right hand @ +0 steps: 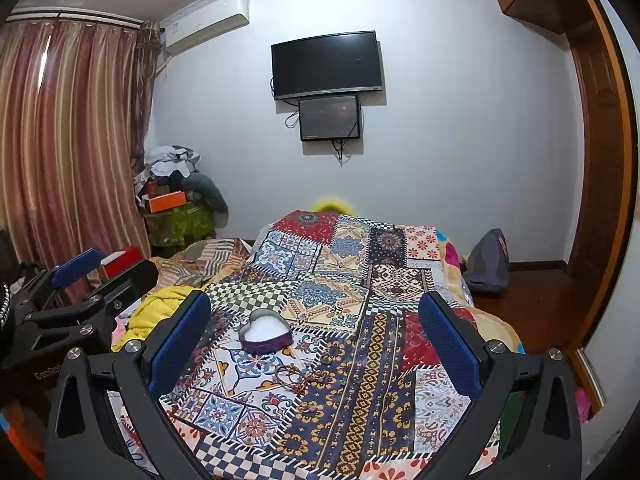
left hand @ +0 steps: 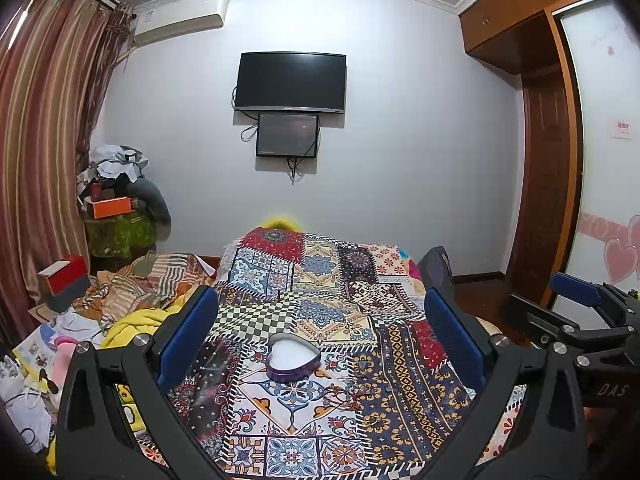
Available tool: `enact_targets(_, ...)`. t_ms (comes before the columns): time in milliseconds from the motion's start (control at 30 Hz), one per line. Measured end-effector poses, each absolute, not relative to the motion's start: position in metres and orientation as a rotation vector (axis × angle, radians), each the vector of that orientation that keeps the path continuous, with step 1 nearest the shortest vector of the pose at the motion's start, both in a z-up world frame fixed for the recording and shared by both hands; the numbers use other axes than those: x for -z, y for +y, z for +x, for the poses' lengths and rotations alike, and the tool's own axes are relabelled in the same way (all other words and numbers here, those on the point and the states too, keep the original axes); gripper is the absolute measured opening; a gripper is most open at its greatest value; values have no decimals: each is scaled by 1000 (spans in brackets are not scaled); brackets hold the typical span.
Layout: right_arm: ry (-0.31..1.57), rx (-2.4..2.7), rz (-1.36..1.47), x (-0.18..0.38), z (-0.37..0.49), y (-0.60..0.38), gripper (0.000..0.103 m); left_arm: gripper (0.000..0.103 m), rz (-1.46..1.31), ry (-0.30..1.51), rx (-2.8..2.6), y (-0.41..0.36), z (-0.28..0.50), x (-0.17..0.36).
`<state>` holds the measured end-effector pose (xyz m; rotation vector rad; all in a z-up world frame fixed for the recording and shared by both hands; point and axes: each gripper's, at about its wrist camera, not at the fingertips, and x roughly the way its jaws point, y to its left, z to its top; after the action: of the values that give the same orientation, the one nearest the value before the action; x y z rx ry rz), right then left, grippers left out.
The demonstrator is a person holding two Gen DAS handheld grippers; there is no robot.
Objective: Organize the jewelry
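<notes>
A heart-shaped purple box (left hand: 293,361) with a white lining lies open on the patchwork bedspread (left hand: 320,280). It appears in the right wrist view too, the box (right hand: 265,335) left of centre. A red string bracelet (left hand: 345,395) and small rings (left hand: 373,419) lie on the cloth just in front of the box; the bracelet (right hand: 295,378) and a ring (right hand: 307,409) show again there. My left gripper (left hand: 320,336) is open above the bed, its blue pads (left hand: 188,332) wide apart around the box. My right gripper (right hand: 316,336) is open and holds nothing.
Crumpled clothes and a yellow blanket (left hand: 136,320) lie left of the bed. A red box (left hand: 64,276) and a heap of things (left hand: 116,200) stand by the curtain. A dark bag (right hand: 488,260) rests on the floor at the right. A television (left hand: 290,82) hangs on the far wall.
</notes>
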<state>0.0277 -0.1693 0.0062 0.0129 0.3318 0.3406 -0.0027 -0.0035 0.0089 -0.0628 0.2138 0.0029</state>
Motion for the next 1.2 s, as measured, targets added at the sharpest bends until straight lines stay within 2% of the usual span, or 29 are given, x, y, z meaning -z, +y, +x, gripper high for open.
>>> enact_targets(1200,359,-332,14,-4,41,-172,103,103,-62,230,7,-6,11,2)
